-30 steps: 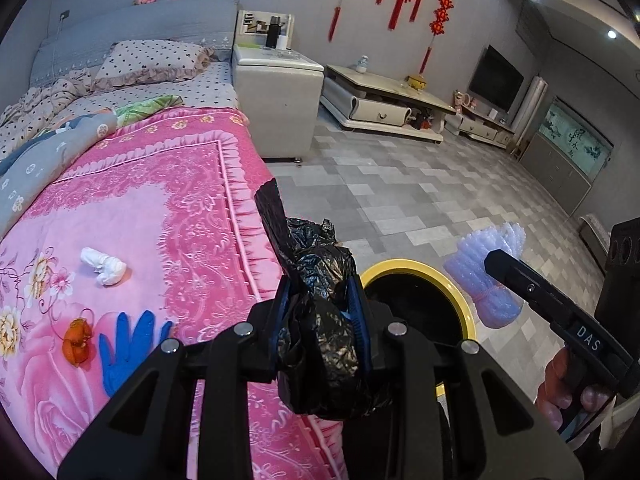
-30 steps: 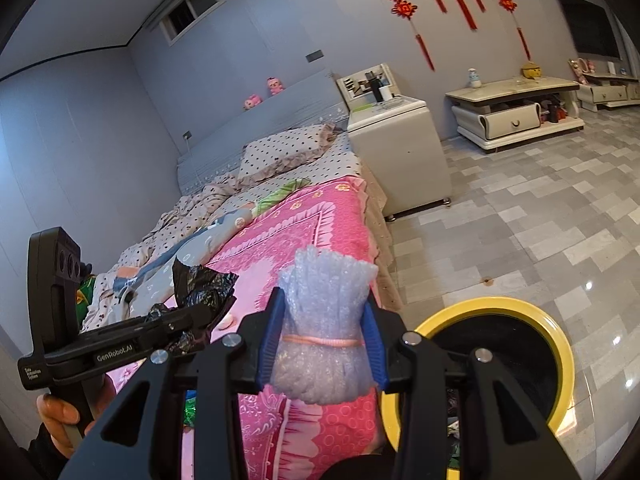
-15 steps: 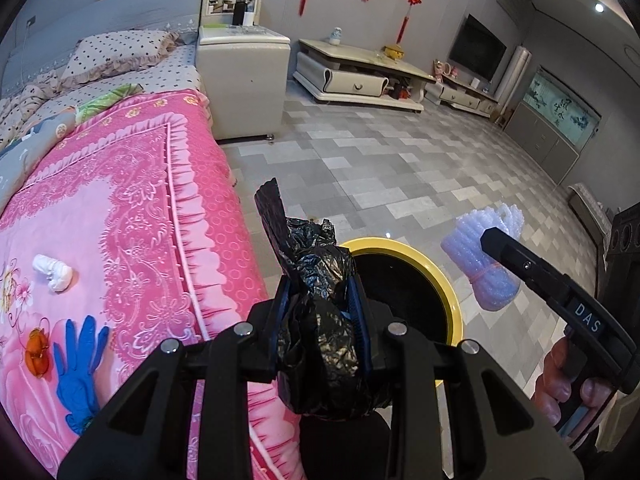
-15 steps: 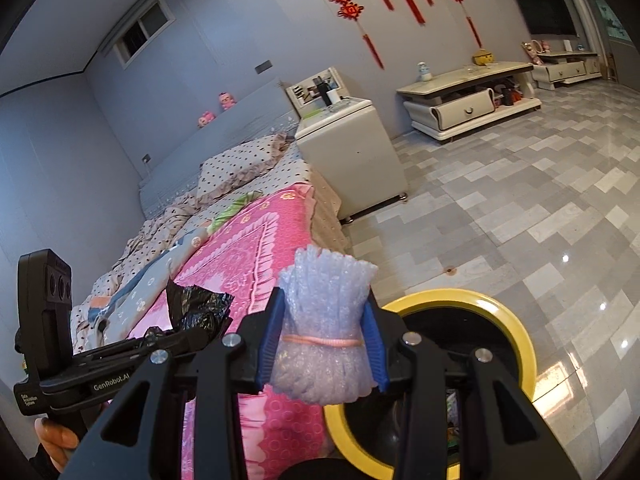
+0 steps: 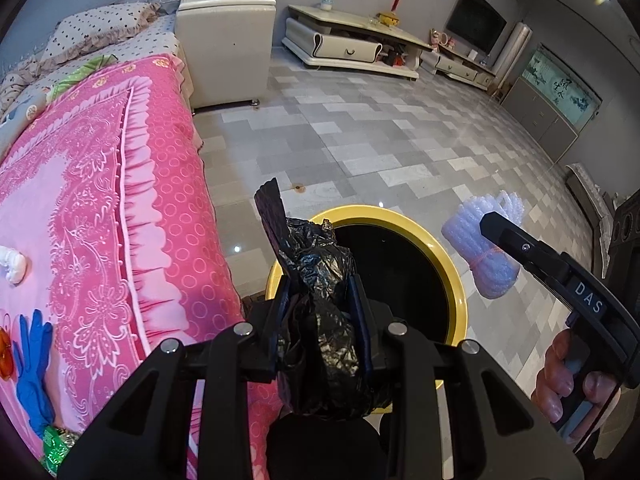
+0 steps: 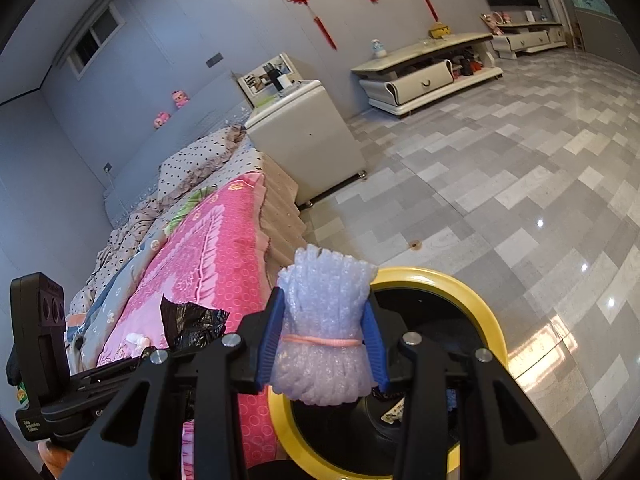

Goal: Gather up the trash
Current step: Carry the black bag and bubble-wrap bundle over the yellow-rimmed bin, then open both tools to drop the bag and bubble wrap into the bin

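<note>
My left gripper [image 5: 320, 312] is shut on a crumpled black plastic bag [image 5: 324, 312], held over the near left rim of a yellow-rimmed round trash bin [image 5: 448, 256] on the floor beside the bed. My right gripper [image 6: 324, 344] is shut on a roll of bubble wrap [image 6: 324, 320] tied with a pink band, above the bin [image 6: 480, 300], where some scraps lie inside. In the left wrist view the bubble wrap [image 5: 480, 248] hangs to the right of the bin in the right gripper. The black bag [image 6: 192, 324] shows at the left in the right wrist view.
A bed with a pink blanket [image 5: 100, 200] lies left of the bin. On it rest a white wad [image 5: 14, 264], a blue glove [image 5: 32, 356], an orange piece [image 5: 4, 356] and a green wrapper [image 5: 56, 448]. A white cabinet [image 5: 224, 48] stands behind; the tiled floor [image 5: 380, 140] stretches right.
Both grippers have moved off the bed towards the bin and lower, each still holding its item. The bin now looks larger and sits right under them.
</note>
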`<state>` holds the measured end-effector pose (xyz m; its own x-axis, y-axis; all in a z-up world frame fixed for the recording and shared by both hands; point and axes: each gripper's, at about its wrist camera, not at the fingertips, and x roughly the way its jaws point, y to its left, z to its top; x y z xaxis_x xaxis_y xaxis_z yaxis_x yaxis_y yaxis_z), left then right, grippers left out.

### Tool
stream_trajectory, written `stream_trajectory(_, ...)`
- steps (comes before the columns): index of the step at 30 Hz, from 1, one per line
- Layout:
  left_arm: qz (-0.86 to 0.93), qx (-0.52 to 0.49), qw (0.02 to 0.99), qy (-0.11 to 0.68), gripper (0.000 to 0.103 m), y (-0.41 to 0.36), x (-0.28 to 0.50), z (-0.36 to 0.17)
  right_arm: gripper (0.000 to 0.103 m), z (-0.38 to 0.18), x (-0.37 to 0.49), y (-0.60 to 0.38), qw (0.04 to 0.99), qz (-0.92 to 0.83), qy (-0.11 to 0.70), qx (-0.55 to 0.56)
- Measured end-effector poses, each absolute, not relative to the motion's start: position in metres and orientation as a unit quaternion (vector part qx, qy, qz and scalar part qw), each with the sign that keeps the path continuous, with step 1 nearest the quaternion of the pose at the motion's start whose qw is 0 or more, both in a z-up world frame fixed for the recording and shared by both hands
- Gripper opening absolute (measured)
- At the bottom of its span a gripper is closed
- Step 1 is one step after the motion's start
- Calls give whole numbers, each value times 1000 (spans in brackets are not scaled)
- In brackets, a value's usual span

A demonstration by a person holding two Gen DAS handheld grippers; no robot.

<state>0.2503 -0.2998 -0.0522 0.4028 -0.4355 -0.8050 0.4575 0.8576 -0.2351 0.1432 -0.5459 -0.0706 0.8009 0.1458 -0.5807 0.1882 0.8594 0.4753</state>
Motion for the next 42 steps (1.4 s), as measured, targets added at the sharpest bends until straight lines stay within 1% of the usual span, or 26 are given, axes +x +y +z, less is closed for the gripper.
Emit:
stream_trajectory(12,-275,25,822,499,27,-331,255,-89,36,-106,158,-570,888,-52,351,293)
stream_trajectory(18,-277,23,819,503,27,-334,255,-95,36,-114,157,-575,880,-64,362,301)
stream_trajectory(22,-284,21,819,498,29,-332,256,-95,41,-115,157,-578,877,-67,364,305)
stream_trajectory(24,-288,20,819,497,31,-332,255,-95,41,-114,156,-578,877,-65,366,304)
stream_trajectory(27,-292,16,819,494,37,-329,253,-93,45,-113,154,-578,876,-68,367,307)
stream_trajectory(29,-293,13,821,490,46,-326,252,-90,47,-111,153,-577,876,-74,366,306)
stream_trajectory(31,-292,13,825,484,53,-322,249,-86,52,-110,151,-579,875,-80,365,308)
stream_trajectory(32,-293,12,827,480,59,-320,248,-84,53,-110,150,-579,875,-84,365,308)
stream_trajectory(35,-286,12,837,466,69,-313,243,-75,58,-107,146,-578,875,-90,363,306)
stream_trajectory(37,-283,10,841,461,73,-307,242,-70,61,-105,144,-577,875,-92,362,308)
stream_trajectory(42,-271,-2,847,457,77,-287,239,-60,67,-94,140,-568,882,-92,357,295)
